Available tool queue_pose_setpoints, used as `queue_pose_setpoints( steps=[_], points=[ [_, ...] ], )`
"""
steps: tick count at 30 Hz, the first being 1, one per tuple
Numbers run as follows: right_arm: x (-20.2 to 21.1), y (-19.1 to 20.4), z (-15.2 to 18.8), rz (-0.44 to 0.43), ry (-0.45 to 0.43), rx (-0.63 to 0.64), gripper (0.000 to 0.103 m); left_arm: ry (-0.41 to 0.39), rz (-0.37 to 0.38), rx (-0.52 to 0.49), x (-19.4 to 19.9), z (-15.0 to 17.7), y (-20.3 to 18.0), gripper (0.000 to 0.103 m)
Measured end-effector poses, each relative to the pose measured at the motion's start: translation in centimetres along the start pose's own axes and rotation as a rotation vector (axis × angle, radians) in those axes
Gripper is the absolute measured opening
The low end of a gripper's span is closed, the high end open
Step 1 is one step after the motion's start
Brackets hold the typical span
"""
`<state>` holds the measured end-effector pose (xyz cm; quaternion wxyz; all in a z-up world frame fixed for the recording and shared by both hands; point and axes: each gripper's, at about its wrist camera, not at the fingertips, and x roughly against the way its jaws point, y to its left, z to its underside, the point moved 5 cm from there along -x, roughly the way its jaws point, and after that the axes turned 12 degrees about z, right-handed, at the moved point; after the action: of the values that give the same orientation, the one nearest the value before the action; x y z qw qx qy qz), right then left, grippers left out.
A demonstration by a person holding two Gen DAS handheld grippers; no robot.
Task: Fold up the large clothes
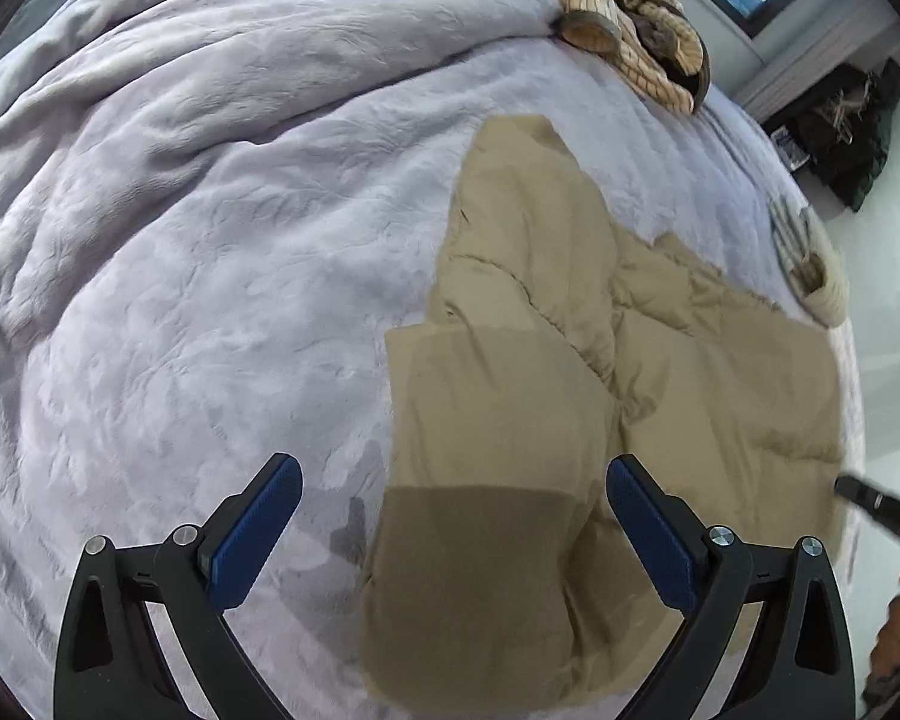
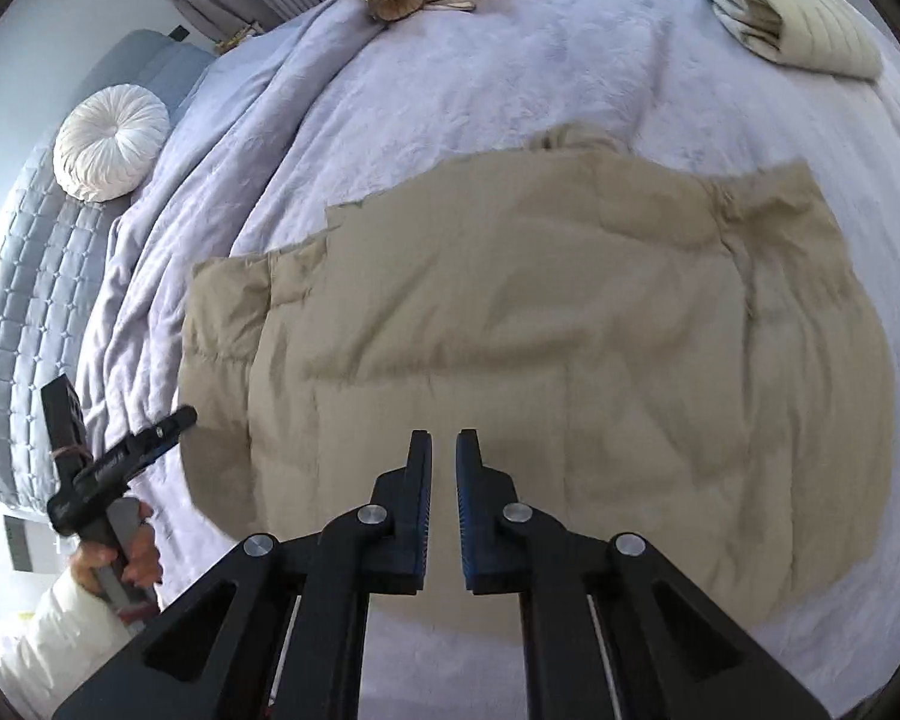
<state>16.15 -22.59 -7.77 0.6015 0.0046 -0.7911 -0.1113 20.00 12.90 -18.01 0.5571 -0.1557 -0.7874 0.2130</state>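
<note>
the left hand-held gripper (image 1: pixel 453 498) hangs with jaws spread wide over a sleeve of the puffy tan quilted jacket (image 2: pixel 570 336), which lies flat on the lavender plush bed cover (image 1: pixel 210 300). the right hand-held gripper (image 2: pixel 444 462) hovers above the jacket, jaws nearly pressed together and empty.

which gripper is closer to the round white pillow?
Left. The left gripper sits on the jacket's pillow side; the right gripper hangs over its middle, farther from the pillow.

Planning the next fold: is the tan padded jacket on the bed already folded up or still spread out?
Mostly spread: the tan jacket lies flat and wide on the lilac blanket, with one sleeve laid across it.
</note>
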Motion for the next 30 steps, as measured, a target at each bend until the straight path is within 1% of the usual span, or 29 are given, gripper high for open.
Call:
queue_pose_setpoints(
  steps=[3,6,8,11,14,16,18,21,22,24,26,30],
  points=[
    [-2.3,0.4,-1.5,0.022,-0.007,0.024,0.009,0.019,-0.011,0.000,-1.4,0.2,0.4,0.102],
    [-5.9,0.6,-2.1,0.034,0.025,0.003,0.008,0.035,-0.022,0.001,-2.5,0.6,1.0,0.102],
    [-8.9,-0.2,-1.8,0.040,0.066,-0.024,0.004,0.042,-0.020,0.003,-3.0,0.8,1.5,0.102],
    [-11.9,-0.8,-0.9,0.041,0.093,-0.034,0.001,0.048,0.017,0.010,-3.3,0.8,1.9,0.102],
    [-13.5,-1.0,-0.1,0.048,0.086,-0.015,0.000,0.038,0.097,0.032,-2.7,0.2,2.5,0.102],
    [-13.8,-1.3,0.0,0.040,0.084,-0.021,0.000,0.017,0.178,0.084,-1.9,-0.6,3.7,0.102],
    [-13.9,-1.6,0.1,0.023,0.083,-0.028,0.000,0.021,0.253,0.135,-1.6,-1.2,5.1,0.102],
    [-13.9,-2.2,0.3,-0.007,0.084,-0.042,0.000,0.099,0.382,0.162,-2.6,-1.5,6.1,0.102],
    [-14.0,-2.4,0.4,-0.012,0.086,-0.046,0.000,0.128,0.425,0.166,-3.1,-1.4,6.1,0.102],
    [-14.0,-2.5,0.4,-0.017,0.090,-0.053,0.000,0.171,0.487,0.175,-4.2,-1.3,5.6,0.102],
    [-14.0,-2.7,0.5,-0.016,0.093,-0.052,0.000,0.216,0.527,0.155,-5.5,-1.1,5.0,0.102],
    [-13.9,-2.9,0.4,-0.026,0.103,-0.062,0.000,0.291,0.565,0.090,-8.1,-0.6,3.1,0.102]
  ],
)
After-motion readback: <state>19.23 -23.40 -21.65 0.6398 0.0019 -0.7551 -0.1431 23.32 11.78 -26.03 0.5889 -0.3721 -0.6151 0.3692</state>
